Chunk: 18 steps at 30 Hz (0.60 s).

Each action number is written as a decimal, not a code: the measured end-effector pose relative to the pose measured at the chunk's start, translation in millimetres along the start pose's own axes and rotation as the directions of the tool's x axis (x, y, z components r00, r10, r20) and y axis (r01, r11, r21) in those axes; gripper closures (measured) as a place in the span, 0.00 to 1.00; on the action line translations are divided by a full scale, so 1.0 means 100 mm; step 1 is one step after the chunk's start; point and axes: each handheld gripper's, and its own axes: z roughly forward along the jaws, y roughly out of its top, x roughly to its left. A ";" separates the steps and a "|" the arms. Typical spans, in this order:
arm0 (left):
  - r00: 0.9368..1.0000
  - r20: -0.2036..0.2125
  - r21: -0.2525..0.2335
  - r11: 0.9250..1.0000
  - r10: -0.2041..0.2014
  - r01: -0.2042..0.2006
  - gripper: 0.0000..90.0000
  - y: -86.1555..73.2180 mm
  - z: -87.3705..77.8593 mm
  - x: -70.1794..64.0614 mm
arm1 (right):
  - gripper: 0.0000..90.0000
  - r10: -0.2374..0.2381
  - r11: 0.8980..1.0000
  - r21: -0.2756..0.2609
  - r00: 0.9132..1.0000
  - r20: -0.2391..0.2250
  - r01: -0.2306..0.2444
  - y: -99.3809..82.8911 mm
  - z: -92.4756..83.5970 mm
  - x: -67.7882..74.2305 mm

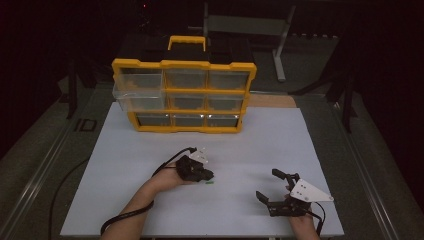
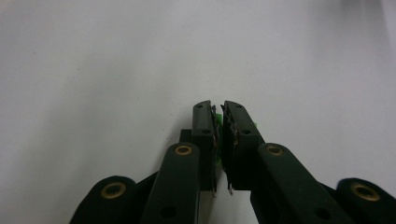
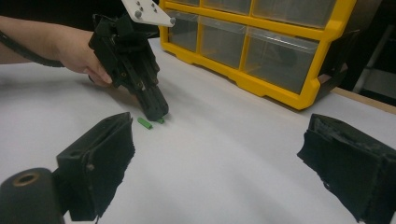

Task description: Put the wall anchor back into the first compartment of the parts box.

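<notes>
Green shows at the tip of my left gripper (image 1: 203, 175) in the high view: a small green piece (image 1: 209, 182) on the white table (image 1: 125, 200), just past the jaw tips on their right side; the gripper points right and slightly toward me, so the piece lies along its reach, not across it; my right gripper (image 1: 272, 187) sits well apart at the lower right with its jaws spread wide and nothing between them; the yellow drawer organiser (image 1: 184, 95) stands at the far edge, one clear drawer on its left pulled out a little.

Left gripper view next; the jaws stand nearly together, a thin slit between them, and I see green (image 2: 215, 119) wedged in that slit near the tips, with another sliver outside the right jaw; I judge they are pinched on a green piece, though how firmly I cannot tell.

Right gripper view last; my own jaws frame the shot wide apart; beyond them the left gripper (image 3: 156, 112) presses its tips to the table, one green peg (image 3: 144, 123) lying free just beside them, long axis slanting toward me, and a second bit of green (image 3: 160, 120) right under the tip; the left hand is by far the nearer to both.
</notes>
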 end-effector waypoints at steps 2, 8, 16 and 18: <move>1.000 0.009 0.003 1.000 -0.007 0.007 0.93 0.01 0.00 0.01 | 0.09 0.005 1.000 0.000 1.000 0.001 -0.005 0.00 0.00 0.00; 0.999 0.036 0.020 1.000 0.010 -0.010 0.93 0.05 -0.09 0.00 | 0.09 0.002 1.000 -0.005 1.000 0.009 -0.002 0.00 0.00 0.00; 0.999 0.040 0.007 1.000 0.029 -0.029 0.93 0.14 -0.33 -0.05 | 0.09 0.000 1.000 -0.008 1.000 0.010 0.001 0.01 0.00 0.00; 0.998 0.046 0.011 0.999 0.043 -0.044 0.93 0.16 -0.40 -0.07 | 0.09 -0.001 1.000 -0.009 1.000 0.013 0.002 0.01 -0.01 0.00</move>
